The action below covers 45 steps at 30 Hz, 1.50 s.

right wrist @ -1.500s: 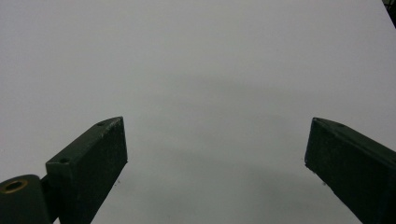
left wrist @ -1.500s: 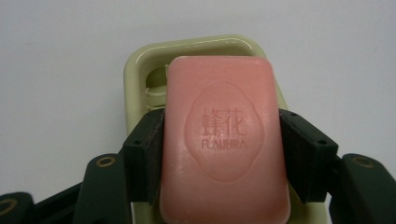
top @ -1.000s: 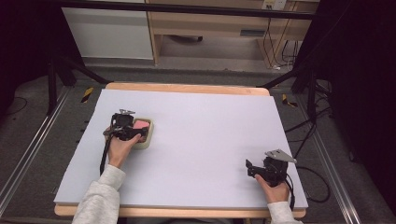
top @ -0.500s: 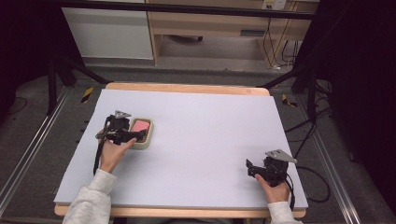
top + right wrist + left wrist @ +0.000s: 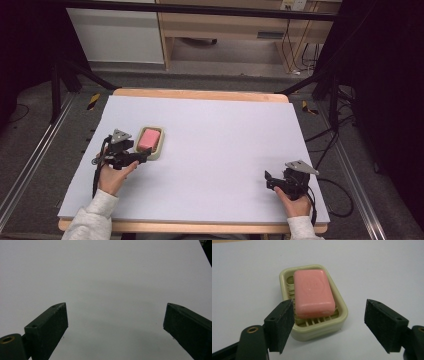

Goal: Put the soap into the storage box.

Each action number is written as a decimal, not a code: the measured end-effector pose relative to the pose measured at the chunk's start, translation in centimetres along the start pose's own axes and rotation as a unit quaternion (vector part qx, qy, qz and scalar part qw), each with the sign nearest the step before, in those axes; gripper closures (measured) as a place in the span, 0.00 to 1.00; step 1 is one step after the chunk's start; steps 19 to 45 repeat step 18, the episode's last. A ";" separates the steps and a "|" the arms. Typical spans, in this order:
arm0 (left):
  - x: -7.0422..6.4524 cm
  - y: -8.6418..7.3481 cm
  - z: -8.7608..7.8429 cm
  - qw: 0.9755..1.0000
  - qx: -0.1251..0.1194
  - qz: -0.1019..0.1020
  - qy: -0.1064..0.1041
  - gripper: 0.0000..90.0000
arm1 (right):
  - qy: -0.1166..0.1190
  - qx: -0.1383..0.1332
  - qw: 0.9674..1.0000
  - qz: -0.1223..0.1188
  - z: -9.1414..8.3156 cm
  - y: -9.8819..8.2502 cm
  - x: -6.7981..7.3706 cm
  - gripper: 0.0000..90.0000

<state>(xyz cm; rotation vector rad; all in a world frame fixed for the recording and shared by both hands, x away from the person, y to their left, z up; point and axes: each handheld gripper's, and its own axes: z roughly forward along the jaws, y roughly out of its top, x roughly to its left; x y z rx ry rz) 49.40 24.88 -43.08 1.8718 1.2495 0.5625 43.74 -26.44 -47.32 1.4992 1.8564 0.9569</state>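
Soap (image 5: 314, 292): a pink rounded-corner bar with a faint round stamp pressed into its smooth top. It lies flat in the dish; on the table you find it at about 9 o'clock from the middle.
Soap dish (image 5: 340, 302): pale green-cream plastic, a rounded rectangle with a raised rim and a slatted floor that shows past the bar's near end.
Your left gripper (image 5: 328, 323): jaws spread wide, holding nothing. The matte black pads are flat and slightly grainy. In the left gripper view the left pad's tip overlaps the dish's near corner; you cannot tell whether it touches.
Your right gripper (image 5: 115, 322): jaws spread wide over bare surface, nothing between them. It sits near the table's 4 o'clock corner (image 5: 280, 182), well apart from the dish.
Table (image 5: 225, 140): a smooth white sheet on a light wood board whose edge shows along the far and near sides.
Open room: a wide bare stretch lies between your two hands and out toward 12 o'clock.
Edges: your right hand (image 5: 295, 205) is close to the near edge; your left hand (image 5: 114, 176) is near the 9 o'clock side.
Hard to make out: the stamp's lettering is too soft to read, and the dish's far rim is partly hidden behind the bar.
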 end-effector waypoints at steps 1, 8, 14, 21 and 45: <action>0.0 -0.4 -0.2 1.000 -0.005 0.003 0.001 0.27 | -0.002 0.001 1.000 -0.003 0.0 0.0 0.0 0.07; 0.1 -2.8 -1.4 1.000 -0.010 0.001 -0.001 0.26 | -0.007 0.004 1.000 -0.005 -0.1 -0.2 -0.2 0.07; 0.8 -4.6 -2.2 1.000 -0.005 -0.008 0.002 0.25 | -0.012 0.011 1.000 -0.006 -0.1 -0.3 -0.2 0.07; 1.5 -5.4 -2.6 1.000 -0.002 -0.018 0.013 0.25 | -0.013 0.014 1.000 -0.005 -0.1 -0.4 -0.3 0.07; 1.5 -5.4 -2.6 1.000 -0.002 -0.018 0.013 0.25 | -0.013 0.014 1.000 -0.005 -0.1 -0.4 -0.3 0.07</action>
